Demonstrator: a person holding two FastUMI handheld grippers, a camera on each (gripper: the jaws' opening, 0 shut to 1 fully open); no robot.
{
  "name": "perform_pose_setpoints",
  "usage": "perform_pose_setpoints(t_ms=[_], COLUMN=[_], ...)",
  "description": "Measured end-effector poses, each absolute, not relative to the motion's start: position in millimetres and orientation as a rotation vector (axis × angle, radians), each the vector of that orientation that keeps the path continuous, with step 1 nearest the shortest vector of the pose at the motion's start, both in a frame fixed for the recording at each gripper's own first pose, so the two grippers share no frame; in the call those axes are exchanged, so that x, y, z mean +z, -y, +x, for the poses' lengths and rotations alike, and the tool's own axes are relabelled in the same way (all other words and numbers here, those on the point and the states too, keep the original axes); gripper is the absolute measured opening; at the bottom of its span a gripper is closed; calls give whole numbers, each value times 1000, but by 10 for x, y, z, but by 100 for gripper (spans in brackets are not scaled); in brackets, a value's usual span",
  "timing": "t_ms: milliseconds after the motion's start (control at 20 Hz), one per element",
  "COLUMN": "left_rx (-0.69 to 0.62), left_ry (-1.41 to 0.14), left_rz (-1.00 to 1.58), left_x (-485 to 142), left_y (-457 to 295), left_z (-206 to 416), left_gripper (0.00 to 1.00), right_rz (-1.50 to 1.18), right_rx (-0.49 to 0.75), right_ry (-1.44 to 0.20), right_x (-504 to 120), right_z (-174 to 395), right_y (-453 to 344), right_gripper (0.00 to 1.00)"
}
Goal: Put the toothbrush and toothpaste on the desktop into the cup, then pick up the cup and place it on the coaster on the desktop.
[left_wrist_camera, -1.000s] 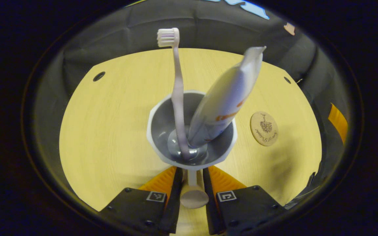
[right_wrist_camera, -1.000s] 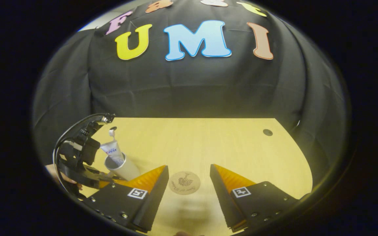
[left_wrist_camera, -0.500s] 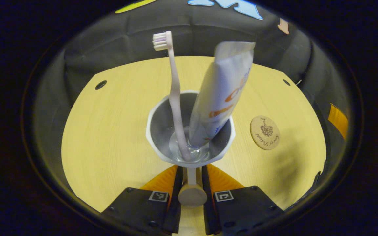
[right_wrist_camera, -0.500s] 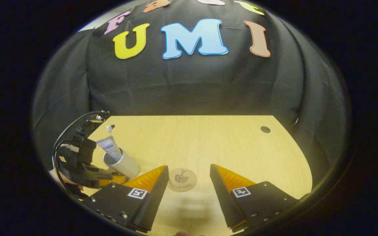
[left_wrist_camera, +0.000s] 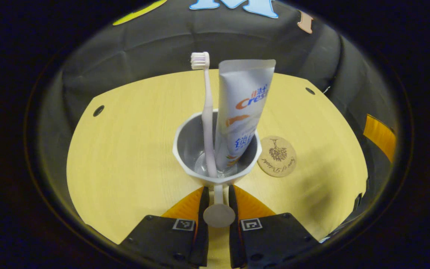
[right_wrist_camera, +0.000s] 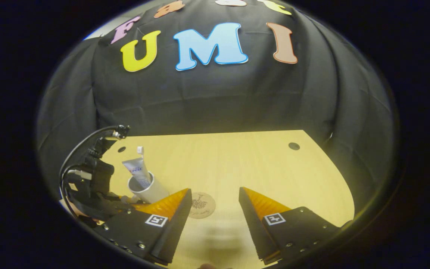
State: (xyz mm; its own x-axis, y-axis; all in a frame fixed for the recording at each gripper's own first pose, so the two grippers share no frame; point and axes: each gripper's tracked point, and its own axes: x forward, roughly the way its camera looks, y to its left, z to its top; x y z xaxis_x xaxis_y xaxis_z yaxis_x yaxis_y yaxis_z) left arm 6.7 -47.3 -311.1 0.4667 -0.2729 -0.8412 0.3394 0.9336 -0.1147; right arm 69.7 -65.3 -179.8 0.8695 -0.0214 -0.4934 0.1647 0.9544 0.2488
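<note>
Left gripper point(left_wrist_camera: 217, 194) clamped on the handle point(left_wrist_camera: 218, 213) of the grey cup point(left_wrist_camera: 189, 144), which holds toothbrush point(left_wrist_camera: 206, 112) and toothpaste point(left_wrist_camera: 241, 108), just left of the coaster point(left_wrist_camera: 277, 155). Right gripper point(right_wrist_camera: 215, 203) wide open, holding nothing.

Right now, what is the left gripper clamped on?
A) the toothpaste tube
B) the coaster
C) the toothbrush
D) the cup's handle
D: in the left gripper view the left gripper has both fingers pressed on the cup's handle, which sticks out from the grey cup holding the toothbrush and toothpaste tube; the coaster lies untouched beside it on the desktop.
</note>
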Motion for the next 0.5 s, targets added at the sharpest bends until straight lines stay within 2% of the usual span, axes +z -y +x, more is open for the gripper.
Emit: perform_pose_setpoints(t_ms=[200, 250, 300, 500], left_rx=[-406, -414, -421, -465], left_ry=[-987, -985, -984, -976], left_rz=[92, 98, 105, 115], left_x=[-3068, -3078, -3075, -3072], left_y=[706, 781, 845, 1111], left_z=[83, 86, 90, 65], left_gripper=[30, 35, 30, 30], right_rz=[300, 308, 315, 323], right_rx=[-130, -136, -143, -163], right_ry=[-521, -525, -529, -531], right_x=[-1867, -1885, -1900, -1931], right_z=[603, 582, 564, 505], right_y=[812, 845, 880, 1014], right_gripper=[78, 78, 79, 78])
